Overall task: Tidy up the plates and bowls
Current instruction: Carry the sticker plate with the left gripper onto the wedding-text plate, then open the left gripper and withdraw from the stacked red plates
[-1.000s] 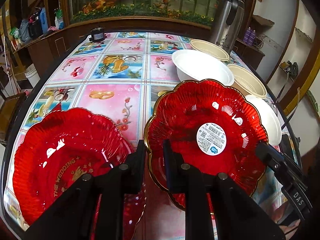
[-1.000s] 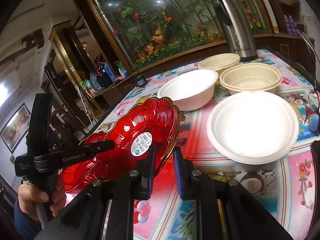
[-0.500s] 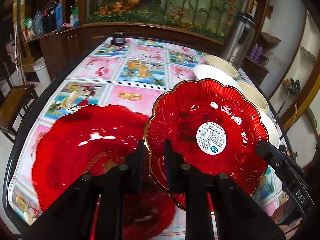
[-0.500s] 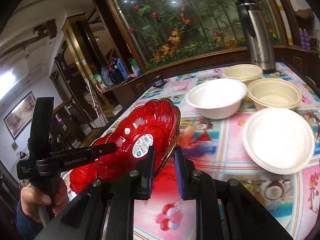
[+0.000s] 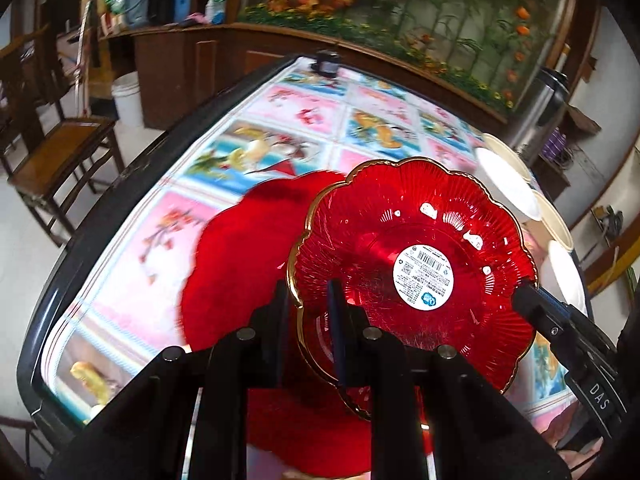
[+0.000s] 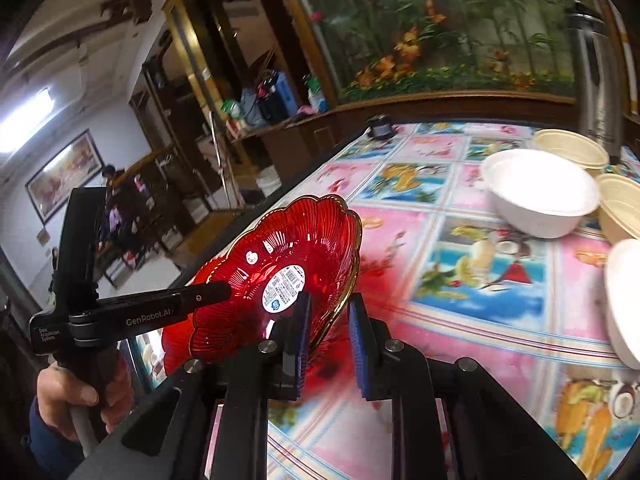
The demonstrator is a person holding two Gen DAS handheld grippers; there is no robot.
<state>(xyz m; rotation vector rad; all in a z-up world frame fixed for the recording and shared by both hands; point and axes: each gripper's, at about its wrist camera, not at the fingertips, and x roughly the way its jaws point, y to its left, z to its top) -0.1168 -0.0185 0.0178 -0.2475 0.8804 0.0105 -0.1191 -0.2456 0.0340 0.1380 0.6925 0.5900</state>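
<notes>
Both the left gripper [image 5: 308, 320] and right gripper [image 6: 326, 344] clamped opposite rims of the red plate [image 5: 412, 272], held tilted above a second red plate [image 5: 240, 260] on the table [image 6: 460, 280]. White bowl [image 6: 540, 200] stood well apart.

Two red scalloped translucent plates: one gold-rimmed with a round white barcode sticker [image 5: 412, 264], raised off the surface, and one lying flat [image 5: 248, 248] near the surface's left edge. One white round bowl [image 6: 540, 200] and two cream round bowls, one [image 6: 572, 148] toward the far right corner, the other [image 6: 620, 208] at the right edge. One white round plate [image 6: 624, 300] at the right edge. One steel thermos jug [image 6: 596, 64] at the far right corner. One small dark object [image 6: 380, 126] at the far edge. Two tools: left [image 5: 308, 320] and right [image 6: 326, 340].
</notes>
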